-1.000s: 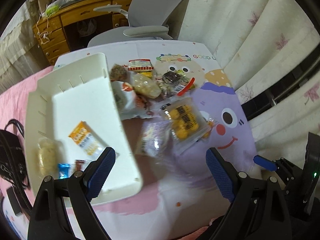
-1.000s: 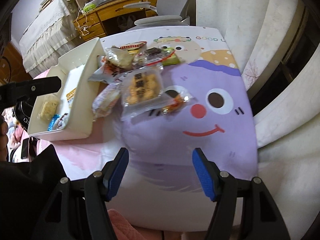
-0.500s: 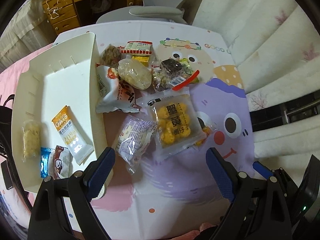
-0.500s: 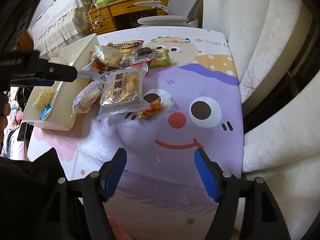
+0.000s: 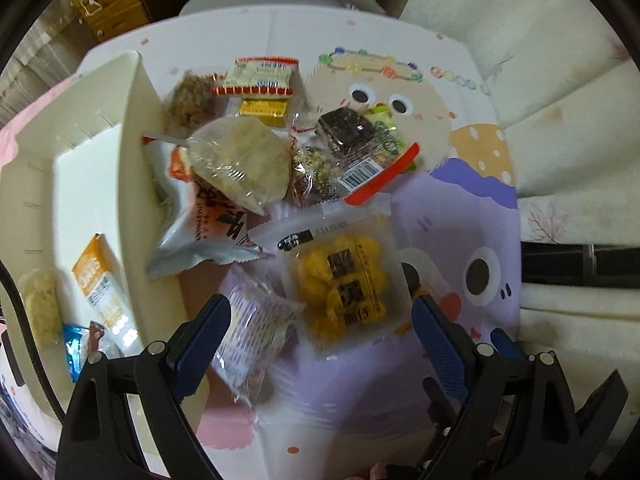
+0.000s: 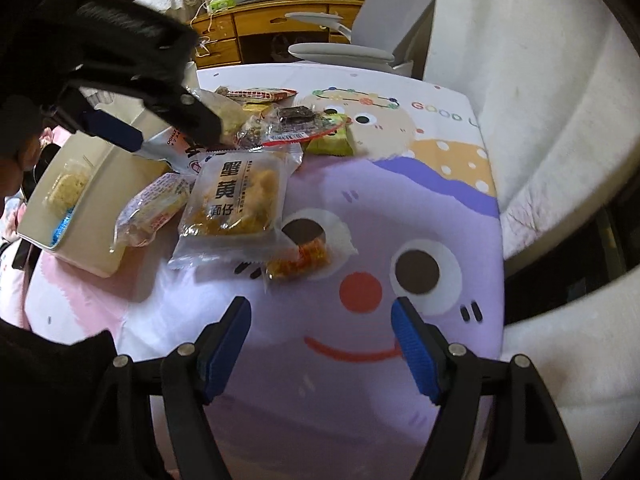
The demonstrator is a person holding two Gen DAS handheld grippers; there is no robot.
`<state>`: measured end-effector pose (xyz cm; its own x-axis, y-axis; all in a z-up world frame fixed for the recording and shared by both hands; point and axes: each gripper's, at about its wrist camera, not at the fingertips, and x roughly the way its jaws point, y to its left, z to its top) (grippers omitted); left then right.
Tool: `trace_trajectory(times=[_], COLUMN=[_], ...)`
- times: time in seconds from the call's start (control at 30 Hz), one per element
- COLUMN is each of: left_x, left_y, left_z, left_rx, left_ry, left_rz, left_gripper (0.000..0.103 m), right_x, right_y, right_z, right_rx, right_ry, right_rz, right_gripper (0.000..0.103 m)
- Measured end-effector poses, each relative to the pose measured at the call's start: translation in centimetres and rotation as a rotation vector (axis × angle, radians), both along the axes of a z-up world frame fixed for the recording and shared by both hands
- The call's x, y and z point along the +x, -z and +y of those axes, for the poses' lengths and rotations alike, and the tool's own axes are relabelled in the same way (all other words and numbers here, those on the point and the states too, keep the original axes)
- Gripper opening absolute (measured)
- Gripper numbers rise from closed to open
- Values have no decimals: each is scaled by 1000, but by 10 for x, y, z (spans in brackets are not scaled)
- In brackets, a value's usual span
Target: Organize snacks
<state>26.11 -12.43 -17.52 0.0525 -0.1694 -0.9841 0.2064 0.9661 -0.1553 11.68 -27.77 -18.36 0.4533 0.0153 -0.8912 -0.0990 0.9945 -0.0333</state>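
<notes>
The clear flat packet of yellow crab-roe snacks with black characters (image 5: 340,284) sits at the centre of the left wrist view, at the near edge of a heap of wrapped snacks on the cartoon-printed purple tablecloth (image 5: 460,216). I judge it light and crinkly, its film slippery and the pieces inside brittle, so I would pinch across its two long sides, or take a sealed end, rather than press the middle. My left gripper (image 5: 320,332) hangs just over its lower half, the jaws spread wide with nothing between the pads, the packet lying between the two blue fingers in frame. A small purple-striped clear pouch (image 5: 252,332) lies just left of it, by the left finger. The white plastic tray (image 5: 136,128) stands at the left, a few snacks inside. In the right wrist view my right gripper (image 6: 322,328) is empty over bare cloth, jaws opening, the packet up and left of it.
</notes>
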Motion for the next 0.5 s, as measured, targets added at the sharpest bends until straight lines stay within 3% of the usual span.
trace_trajectory(times=[0.5], left_x=[26], left_y=[54], left_z=[-25], left_rx=[43], left_ry=[31], left_rz=[119], left_gripper=[91], right_x=[34], right_y=[35], right_z=[23], right_rx=[-108], right_ry=[-157], right_rz=[-39], right_gripper=[73])
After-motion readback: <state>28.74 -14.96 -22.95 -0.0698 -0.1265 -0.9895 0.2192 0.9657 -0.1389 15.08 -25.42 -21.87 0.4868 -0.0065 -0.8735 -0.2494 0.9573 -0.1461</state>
